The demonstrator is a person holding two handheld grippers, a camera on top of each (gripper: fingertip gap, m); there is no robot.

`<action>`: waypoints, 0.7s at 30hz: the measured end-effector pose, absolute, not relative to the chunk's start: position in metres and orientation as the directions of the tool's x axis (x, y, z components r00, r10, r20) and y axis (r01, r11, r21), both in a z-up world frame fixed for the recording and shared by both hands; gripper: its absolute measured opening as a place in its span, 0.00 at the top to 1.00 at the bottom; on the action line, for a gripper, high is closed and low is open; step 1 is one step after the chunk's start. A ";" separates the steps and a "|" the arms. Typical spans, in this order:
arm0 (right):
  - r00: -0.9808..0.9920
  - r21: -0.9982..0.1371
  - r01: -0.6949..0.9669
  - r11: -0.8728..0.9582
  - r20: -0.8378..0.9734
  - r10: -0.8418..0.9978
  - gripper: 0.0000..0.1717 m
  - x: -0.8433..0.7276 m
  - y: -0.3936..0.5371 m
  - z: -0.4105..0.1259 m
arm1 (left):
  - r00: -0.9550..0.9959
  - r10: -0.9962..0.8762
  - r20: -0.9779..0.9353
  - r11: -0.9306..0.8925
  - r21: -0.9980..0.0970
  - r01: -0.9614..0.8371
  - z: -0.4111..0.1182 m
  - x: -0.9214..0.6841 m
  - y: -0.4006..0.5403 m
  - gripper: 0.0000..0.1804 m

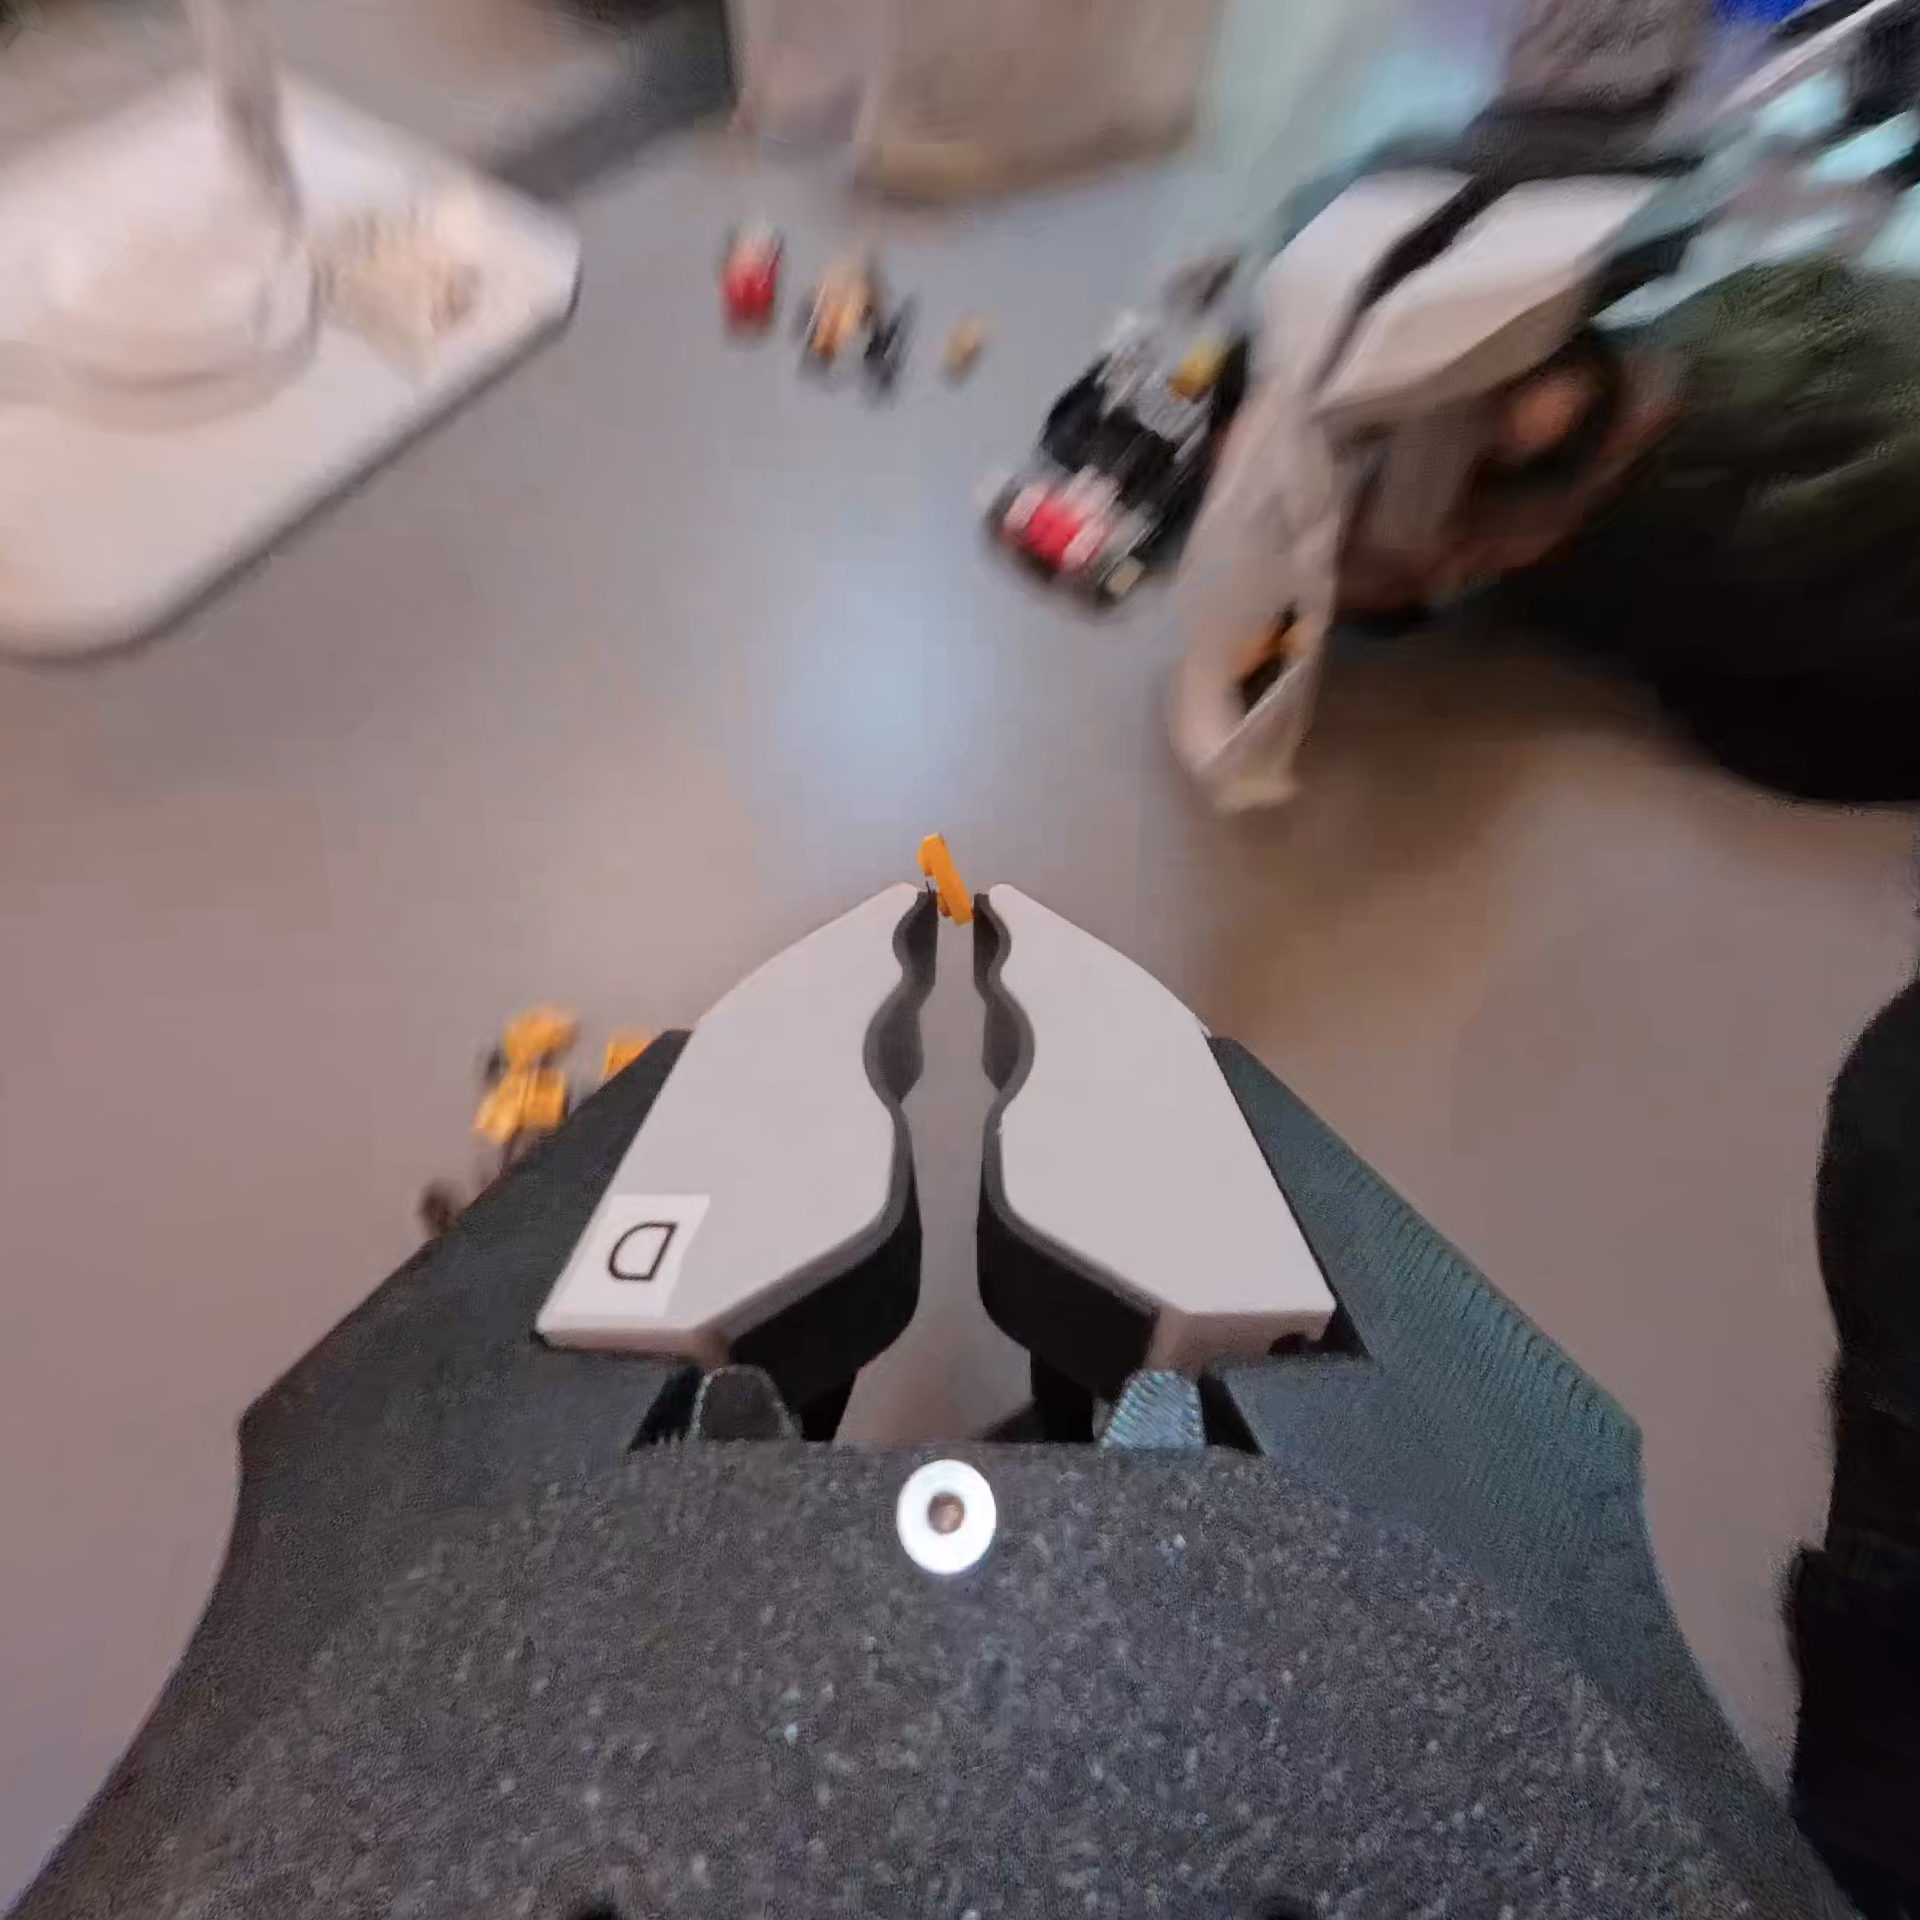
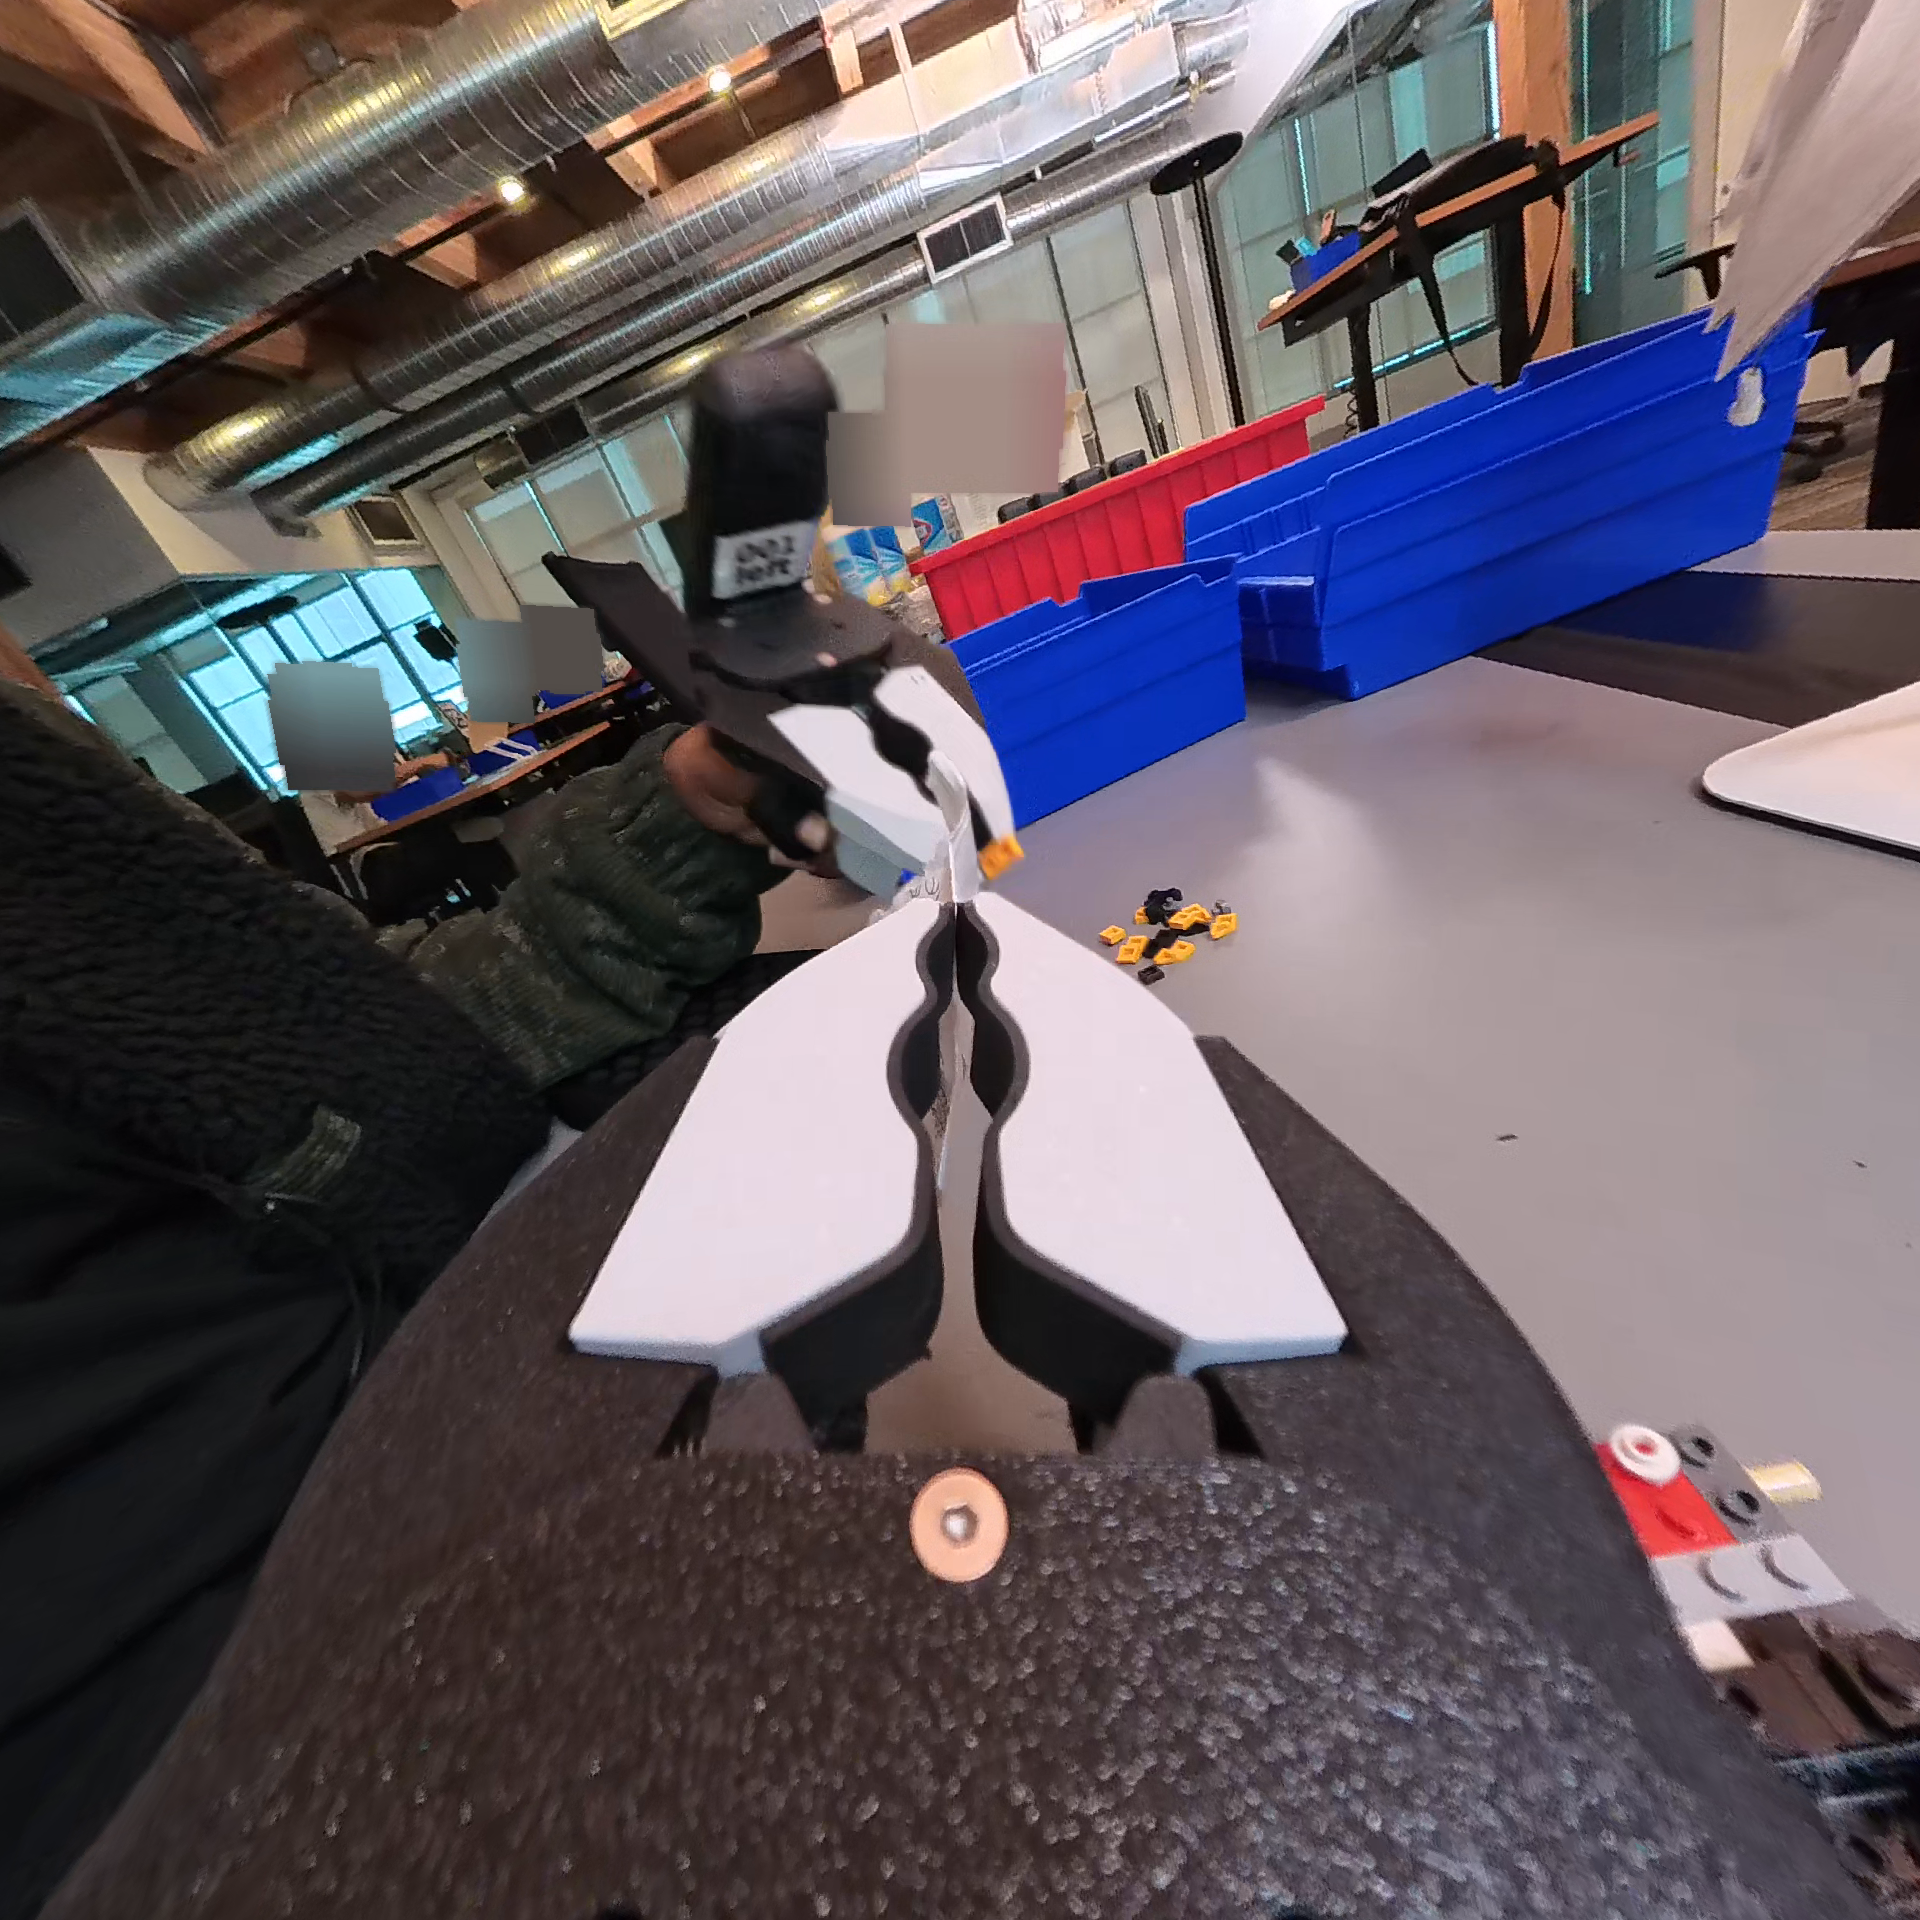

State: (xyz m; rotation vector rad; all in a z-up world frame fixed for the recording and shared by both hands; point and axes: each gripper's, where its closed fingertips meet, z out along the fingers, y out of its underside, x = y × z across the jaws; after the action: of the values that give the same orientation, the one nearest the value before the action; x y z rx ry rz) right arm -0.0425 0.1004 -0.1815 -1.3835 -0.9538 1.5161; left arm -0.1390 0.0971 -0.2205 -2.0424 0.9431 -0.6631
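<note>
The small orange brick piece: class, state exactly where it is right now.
The small orange brick piece sits pinched at the tips of the left gripper, raised above the grey table; in the right wrist view it shows just beyond the right gripper.

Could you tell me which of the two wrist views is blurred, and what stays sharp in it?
Left wrist view: motion-smeared background, yet the left gripper and its small orange plastic piece stay sharp. Right wrist view: mostly crisp, including the scattered orange and black bricks; wide-angle bending at the edges.
</note>
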 end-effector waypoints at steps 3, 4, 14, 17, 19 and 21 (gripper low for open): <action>-0.045 -0.935 -0.090 -0.343 -0.341 0.939 1.00 -0.044 0.097 -0.181 | 0.475 -0.878 0.057 -0.249 -0.902 -0.352 -0.187 -0.101 0.082 0.97; -0.052 -0.935 -0.088 -0.343 -0.340 0.939 1.00 -0.044 0.095 -0.181 | 0.459 -0.887 0.048 -0.233 -0.905 -0.355 -0.185 -0.094 0.079 0.97; -0.090 -0.935 -0.091 -0.343 -0.336 0.938 1.00 -0.046 0.089 -0.178 | 0.380 -0.924 0.040 -0.187 -0.914 -0.360 -0.187 -0.068 0.068 0.87; -0.095 -0.933 -0.098 -0.346 -0.338 0.936 1.00 -0.045 0.089 -0.177 | 0.388 -0.921 0.047 -0.190 -0.921 -0.340 -0.185 -0.072 0.069 0.86; -0.096 -0.931 -0.114 -0.347 -0.337 0.937 1.00 -0.044 0.089 -0.174 | 0.396 -0.916 0.064 -0.206 -0.922 -0.327 -0.185 -0.076 0.071 0.85; -0.106 -0.920 -0.155 -0.360 -0.347 0.932 1.00 -0.039 0.091 -0.167 | 0.375 -0.918 0.132 -0.260 -0.913 -0.316 -0.190 -0.077 0.068 0.82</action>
State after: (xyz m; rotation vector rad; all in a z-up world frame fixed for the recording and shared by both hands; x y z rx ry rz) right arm -0.0395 0.0915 -0.1669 -1.2954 -0.9391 1.6065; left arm -0.0766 0.0677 -0.1897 -1.7766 1.0837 -0.8819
